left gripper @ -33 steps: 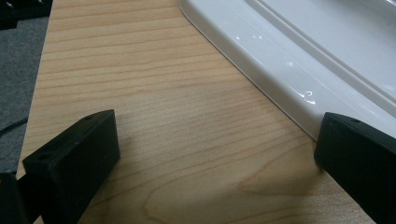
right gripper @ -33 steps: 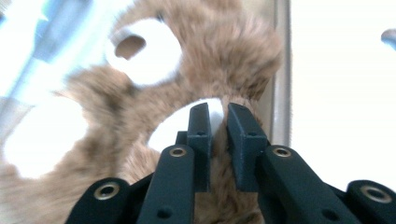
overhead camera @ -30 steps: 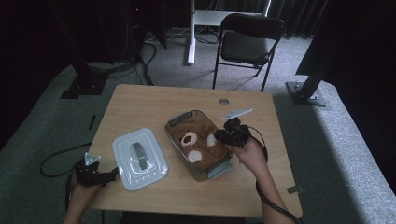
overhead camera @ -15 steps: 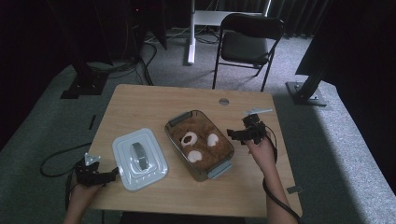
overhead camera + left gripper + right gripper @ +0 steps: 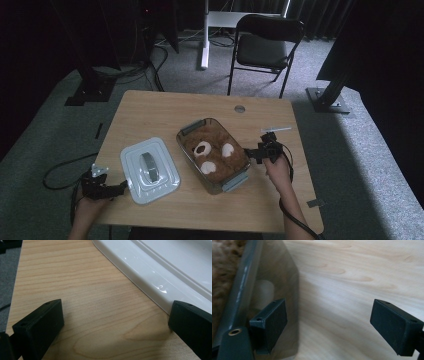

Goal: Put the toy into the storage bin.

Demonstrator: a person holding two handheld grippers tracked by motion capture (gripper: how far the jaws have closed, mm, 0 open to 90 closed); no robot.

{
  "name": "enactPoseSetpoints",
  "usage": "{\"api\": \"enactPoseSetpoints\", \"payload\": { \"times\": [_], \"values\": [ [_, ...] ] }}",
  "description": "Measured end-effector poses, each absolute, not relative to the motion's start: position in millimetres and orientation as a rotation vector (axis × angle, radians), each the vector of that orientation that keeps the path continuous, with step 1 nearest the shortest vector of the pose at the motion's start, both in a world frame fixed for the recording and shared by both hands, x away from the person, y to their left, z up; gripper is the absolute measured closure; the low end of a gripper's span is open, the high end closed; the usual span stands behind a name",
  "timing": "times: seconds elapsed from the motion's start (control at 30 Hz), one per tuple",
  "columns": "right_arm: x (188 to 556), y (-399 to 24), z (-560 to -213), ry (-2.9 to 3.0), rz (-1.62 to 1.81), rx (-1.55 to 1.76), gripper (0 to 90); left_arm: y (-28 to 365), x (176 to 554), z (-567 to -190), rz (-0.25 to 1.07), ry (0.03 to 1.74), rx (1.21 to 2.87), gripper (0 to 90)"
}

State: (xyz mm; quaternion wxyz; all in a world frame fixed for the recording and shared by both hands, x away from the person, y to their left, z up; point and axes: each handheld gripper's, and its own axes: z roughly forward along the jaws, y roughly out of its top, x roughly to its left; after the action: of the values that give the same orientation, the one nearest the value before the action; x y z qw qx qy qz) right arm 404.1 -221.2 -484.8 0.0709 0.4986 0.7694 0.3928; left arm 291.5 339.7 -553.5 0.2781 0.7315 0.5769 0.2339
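At lower left the left gripper (image 5: 121,187) gapes empty beside the lid (image 5: 149,170), while the right gripper (image 5: 249,153), mid-right, gapes empty against the box (image 5: 235,181), whose brown contents are blurred.

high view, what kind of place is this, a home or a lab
Probably a lab or recording studio, not a home: black curtains ring a lone wooden table, with a folding chair and stand bases on grey carpet.
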Motion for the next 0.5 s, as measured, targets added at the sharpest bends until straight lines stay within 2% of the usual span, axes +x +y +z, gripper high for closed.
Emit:
{"api": "enactPoseSetpoints", "payload": {
  "times": [0.13,0.27,0.5],
  "values": [
    [392.5,-217.4,-488.3,2.363,1.238,1.474,13.5,336.6,289.3,-543.7,0.597,1.576,1.939,2.8],
    [381.1,-212.2,-492.3,2.391,1.276,1.440,13.7,331.8,287.7,-531.6,0.539,1.535,1.900,2.8],
    [366.2,-201.1,-499.6,2.461,1.305,1.402,13.8,309.0,296.1,-518.9,0.516,1.489,1.911,2.8]
  ]
}}
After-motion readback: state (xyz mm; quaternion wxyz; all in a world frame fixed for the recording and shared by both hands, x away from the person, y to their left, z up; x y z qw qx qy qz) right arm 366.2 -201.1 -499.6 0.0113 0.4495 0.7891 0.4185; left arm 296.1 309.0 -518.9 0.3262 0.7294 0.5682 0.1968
